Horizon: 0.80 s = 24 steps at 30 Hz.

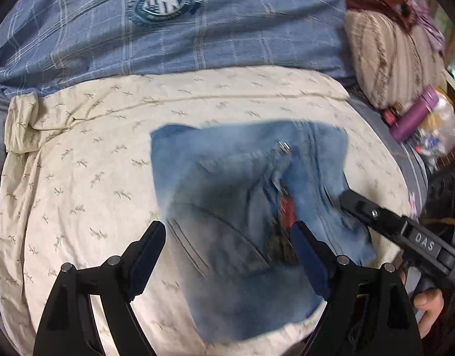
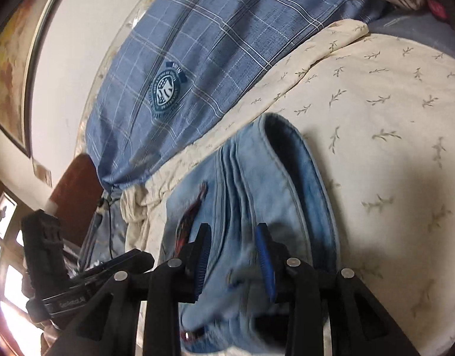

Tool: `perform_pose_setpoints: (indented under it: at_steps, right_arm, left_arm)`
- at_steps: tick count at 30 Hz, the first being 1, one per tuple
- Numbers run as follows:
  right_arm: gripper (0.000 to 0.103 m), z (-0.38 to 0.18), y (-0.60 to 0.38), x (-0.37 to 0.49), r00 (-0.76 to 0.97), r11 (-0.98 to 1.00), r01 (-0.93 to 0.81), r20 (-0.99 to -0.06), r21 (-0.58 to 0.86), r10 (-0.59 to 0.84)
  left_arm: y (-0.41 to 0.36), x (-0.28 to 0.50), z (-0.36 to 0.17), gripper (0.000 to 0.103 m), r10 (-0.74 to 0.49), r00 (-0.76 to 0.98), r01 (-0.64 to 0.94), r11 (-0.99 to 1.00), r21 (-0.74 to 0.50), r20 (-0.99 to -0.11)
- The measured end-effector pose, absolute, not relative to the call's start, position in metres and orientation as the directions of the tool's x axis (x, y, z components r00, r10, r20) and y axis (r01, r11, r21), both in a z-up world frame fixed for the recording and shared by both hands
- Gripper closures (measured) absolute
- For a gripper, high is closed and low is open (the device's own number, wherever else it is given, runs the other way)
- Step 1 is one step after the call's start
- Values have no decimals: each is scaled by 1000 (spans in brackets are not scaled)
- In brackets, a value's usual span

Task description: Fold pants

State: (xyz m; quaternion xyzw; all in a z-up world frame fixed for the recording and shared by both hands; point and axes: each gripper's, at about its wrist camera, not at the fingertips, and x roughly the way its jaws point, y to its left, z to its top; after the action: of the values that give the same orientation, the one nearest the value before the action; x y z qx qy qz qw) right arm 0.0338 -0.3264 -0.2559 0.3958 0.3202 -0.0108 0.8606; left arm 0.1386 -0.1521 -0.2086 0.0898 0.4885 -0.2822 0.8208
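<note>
Folded blue jeans point(image 1: 236, 195) lie on the cream leaf-print sheet point(image 1: 88, 160), with a red patterned lining showing at the fly. My left gripper point(image 1: 227, 228) hovers over their near half, open wide with nothing pinched. My right gripper point(image 1: 347, 200) reaches in from the right to the jeans' edge. In the right wrist view the right gripper point(image 2: 233, 231) has a stack of denim folds of the jeans point(image 2: 289, 184) running between its fingers, and the pads appear pressed on them. The left gripper's handle point(image 2: 49, 255) shows at the lower left.
A blue plaid duvet point(image 1: 174, 29) lies bunched along the far side of the bed. A striped pillow point(image 1: 387, 59), a purple bottle point(image 1: 414, 115) and a clear bag of small items point(image 1: 438, 136) sit at the right. A thumb point(image 1: 429, 299) shows at the right handle.
</note>
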Motion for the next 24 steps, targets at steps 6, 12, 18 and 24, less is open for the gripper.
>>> perform_pose_setpoints:
  at_steps: [6, 12, 18, 24]
  right_arm:
    - [70, -271, -332, 21, 761, 656, 331, -603, 678, 239]
    - [70, -284, -343, 24, 750, 602, 358, -604, 713, 270]
    - [72, -296, -360, 26, 756, 526, 366, -575, 768, 314]
    - [73, -307, -375, 22, 769, 430, 349, -517, 833, 377]
  left_arm:
    - [-167, 124, -245, 13, -347, 307, 577, 808, -116, -886]
    - [-168, 131, -253, 4, -346, 295, 580, 806, -121, -891]
    - [-163, 137, -265, 0, -375, 272, 564, 808, -170, -886]
    - [-161, 134, -267, 0, -392, 297, 559, 810, -174, -871]
